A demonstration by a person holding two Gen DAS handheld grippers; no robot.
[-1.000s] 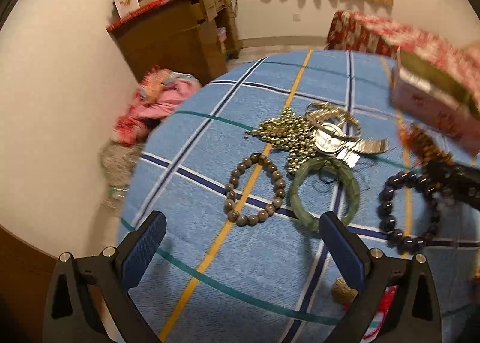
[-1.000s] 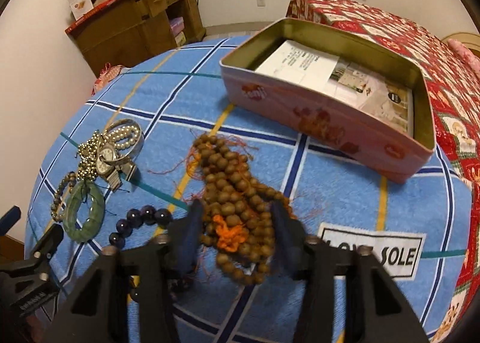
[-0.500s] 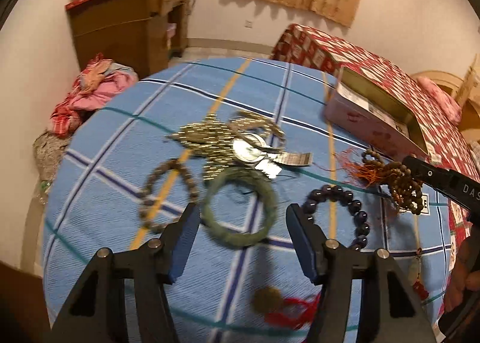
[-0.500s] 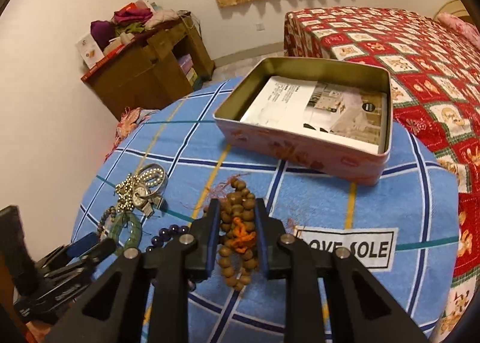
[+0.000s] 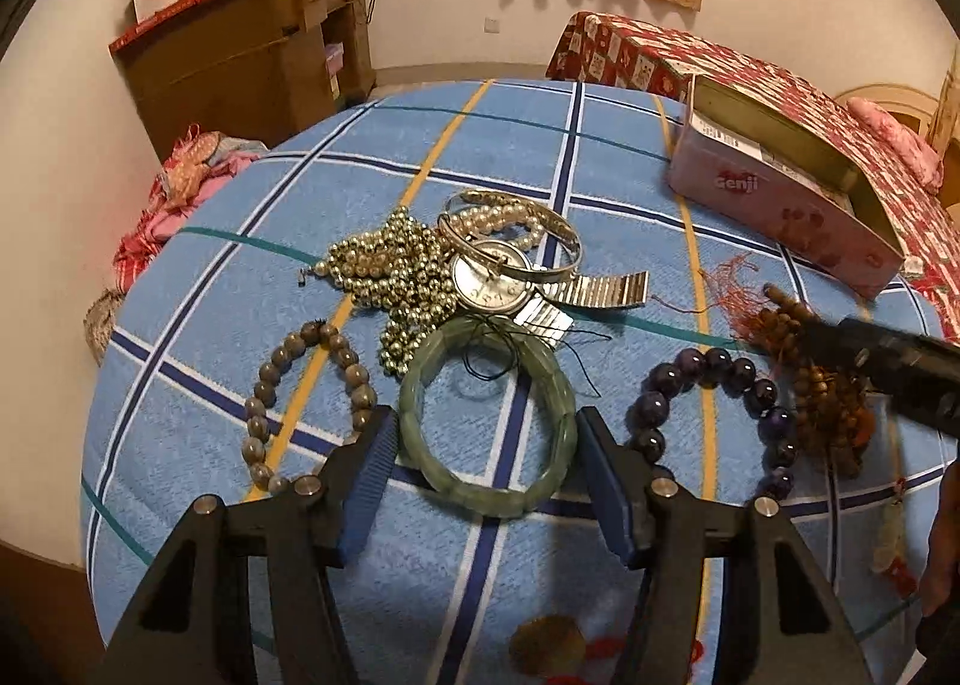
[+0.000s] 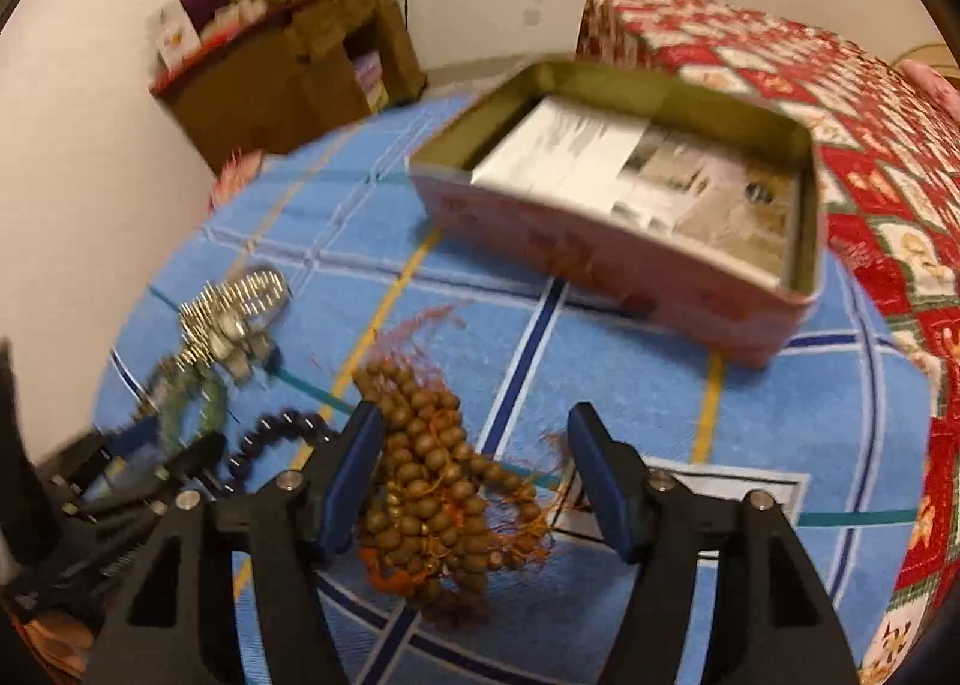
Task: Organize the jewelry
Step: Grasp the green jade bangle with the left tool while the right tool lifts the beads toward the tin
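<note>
My left gripper (image 5: 486, 448) is open, its fingers on either side of the green jade bangle (image 5: 487, 416) lying on the blue checked cloth (image 5: 516, 163). Beside it lie a grey bead bracelet (image 5: 306, 397), a dark purple bead bracelet (image 5: 720, 415), a gold bead necklace (image 5: 390, 277) and a silver watch with bangles (image 5: 510, 265). My right gripper (image 6: 474, 475) is open around the brown prayer-bead bundle (image 6: 432, 481), which rests on the cloth. The open pink tin (image 6: 612, 259) stands beyond it, with papers inside.
A bed with a red patterned cover (image 6: 870, 103) borders the cloth on the right. A brown cabinet (image 5: 240, 55) stands by the far wall, with clothes piled on the floor (image 5: 174, 193). A red-tasselled charm (image 5: 552, 643) lies near my left gripper.
My right gripper was shut on the brown beads and is now open around them. My left gripper came nearer the green bangle and now straddles it.
</note>
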